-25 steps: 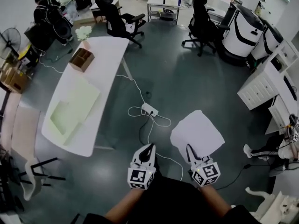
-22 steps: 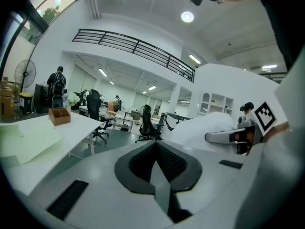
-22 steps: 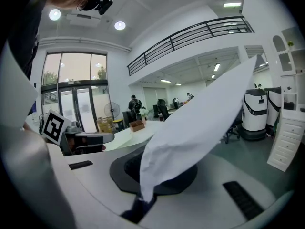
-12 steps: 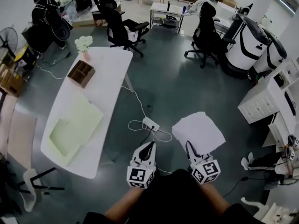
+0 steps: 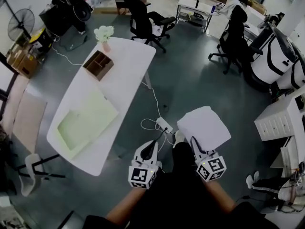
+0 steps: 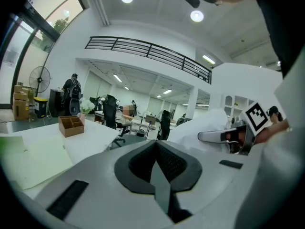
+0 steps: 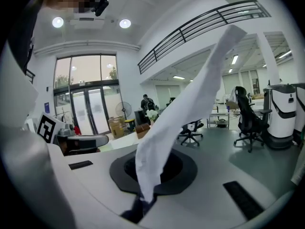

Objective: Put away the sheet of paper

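The right gripper (image 5: 194, 148) is pinching the sheet of paper (image 5: 204, 127) by one corner, its jaws closed tight on the edge, and in the right gripper view the sheet (image 7: 181, 113) is rising from the jaws as a loose, curling strip. The left gripper (image 5: 151, 149) is carrying nothing, its jaws pressed together. The paper is hanging out over the grey floor, well apart from the white table (image 5: 128, 75) on the left.

The step in hand is probably carrying the sheet to that table, where a wooden organizer (image 5: 99, 65) and pale green sheets (image 5: 88, 120) are lying; which of them is meant to take it I cannot tell. A single-corner hold is letting the sheet flop, so moving smoothly and keeping it ahead of the body should be saving it from creasing or tearing, and the idle left gripper could be steadying a free edge at set-down.

A power strip (image 5: 165, 124) and its cable (image 5: 155, 97) are trailing across the floor between the grippers and the table's near rounded end, a likely trip hazard. The floor beyond is lying open, with an office chair (image 5: 143, 18) only at the far end
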The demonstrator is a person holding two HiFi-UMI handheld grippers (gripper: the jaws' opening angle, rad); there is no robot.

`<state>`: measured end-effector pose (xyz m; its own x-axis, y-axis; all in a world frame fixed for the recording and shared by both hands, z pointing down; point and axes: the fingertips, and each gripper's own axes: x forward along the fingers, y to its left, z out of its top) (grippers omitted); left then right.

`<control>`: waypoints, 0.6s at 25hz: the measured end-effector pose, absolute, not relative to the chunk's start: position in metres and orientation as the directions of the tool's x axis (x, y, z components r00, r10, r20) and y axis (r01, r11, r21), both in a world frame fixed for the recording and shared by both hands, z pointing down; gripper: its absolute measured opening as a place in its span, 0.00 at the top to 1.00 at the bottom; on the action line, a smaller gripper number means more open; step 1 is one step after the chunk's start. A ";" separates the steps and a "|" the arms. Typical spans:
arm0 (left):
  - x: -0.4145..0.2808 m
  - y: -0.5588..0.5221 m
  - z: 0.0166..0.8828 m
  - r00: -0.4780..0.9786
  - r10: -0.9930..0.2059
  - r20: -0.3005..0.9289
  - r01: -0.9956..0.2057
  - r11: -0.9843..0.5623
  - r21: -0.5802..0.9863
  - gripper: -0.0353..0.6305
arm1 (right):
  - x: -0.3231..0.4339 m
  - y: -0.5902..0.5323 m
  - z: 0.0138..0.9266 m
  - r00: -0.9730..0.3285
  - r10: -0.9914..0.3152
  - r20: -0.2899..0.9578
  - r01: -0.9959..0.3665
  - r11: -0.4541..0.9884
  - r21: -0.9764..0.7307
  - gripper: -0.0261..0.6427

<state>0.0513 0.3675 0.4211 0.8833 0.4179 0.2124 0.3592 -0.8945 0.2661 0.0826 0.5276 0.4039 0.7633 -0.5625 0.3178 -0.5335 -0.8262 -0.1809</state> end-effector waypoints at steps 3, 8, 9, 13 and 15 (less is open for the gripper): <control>0.081 0.359 0.419 0.912 0.347 0.218 0.291 -0.923 0.250 0.94 | 0.126 0.515 0.403 0.726 -0.621 0.296 -0.578 -0.784 -0.226 0.96; 0.136 0.346 0.414 0.953 0.205 0.222 0.140 -0.951 0.275 0.94 | 0.207 0.492 0.396 0.619 -0.739 0.266 -0.722 -0.669 -0.177 0.96; 0.147 0.347 0.411 0.958 0.184 0.219 0.118 -0.952 0.283 0.94 | 0.222 0.490 0.392 0.595 -0.761 0.259 -0.748 -0.642 -0.168 0.96; 0.186 0.350 0.404 0.971 0.102 0.216 0.045 -0.966 0.254 0.94 | 0.276 0.488 0.386 0.542 -0.804 0.243 -0.798 -0.584 -0.153 0.96; 0.200 0.350 0.402 0.975 0.050 0.217 -0.005 -0.969 0.246 0.94 | 0.295 0.487 0.386 0.510 -0.825 0.245 -0.821 -0.552 -0.148 0.96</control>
<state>0.2003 0.3505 0.4021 0.9749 0.0502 0.2171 -0.0048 -0.9694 0.2456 0.2947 0.4874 0.3861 0.5100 -0.8246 0.2448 -0.8209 -0.5516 -0.1478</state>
